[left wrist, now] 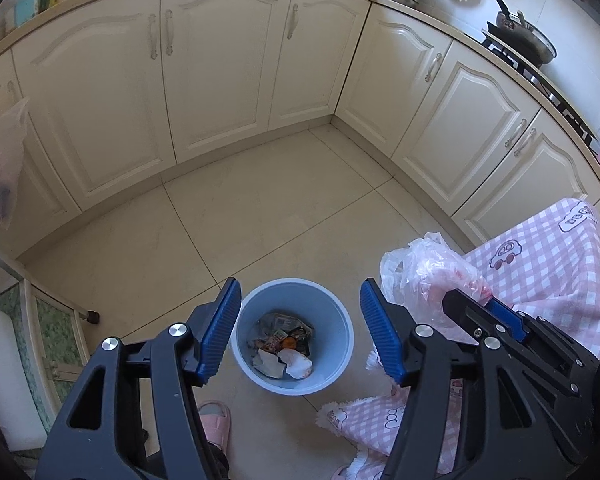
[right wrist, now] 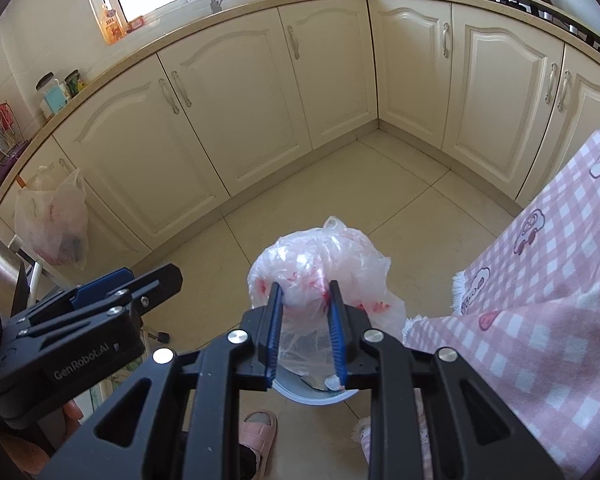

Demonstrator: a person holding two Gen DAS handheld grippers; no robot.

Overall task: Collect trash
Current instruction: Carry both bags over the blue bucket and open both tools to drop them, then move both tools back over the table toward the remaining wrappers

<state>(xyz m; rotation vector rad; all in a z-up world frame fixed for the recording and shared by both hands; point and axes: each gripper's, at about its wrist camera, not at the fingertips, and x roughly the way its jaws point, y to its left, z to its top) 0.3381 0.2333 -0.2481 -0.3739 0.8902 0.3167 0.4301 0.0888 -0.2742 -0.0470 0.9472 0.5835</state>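
Observation:
A light blue trash bin (left wrist: 332, 322) stands on the tiled floor and holds crumpled paper and wrappers. My left gripper (left wrist: 300, 312) is open and empty above the bin, its blue pads either side of it. My right gripper (right wrist: 305, 312) is shut on a crumpled clear plastic bag (right wrist: 320, 264) with red print and holds it above the bin's rim (right wrist: 320, 399). In the left wrist view the bag (left wrist: 424, 276) and the right gripper (left wrist: 500, 316) sit to the right of the bin. The left gripper (right wrist: 112, 292) shows at the left of the right wrist view.
Cream kitchen cabinets (left wrist: 220, 72) line the back and right. A table with a pink checked cloth (left wrist: 548, 264) stands at the right. Another plastic bag (right wrist: 52, 224) hangs from a cabinet at the left. A foot in a pink slipper (left wrist: 216, 424) is just in front of the bin.

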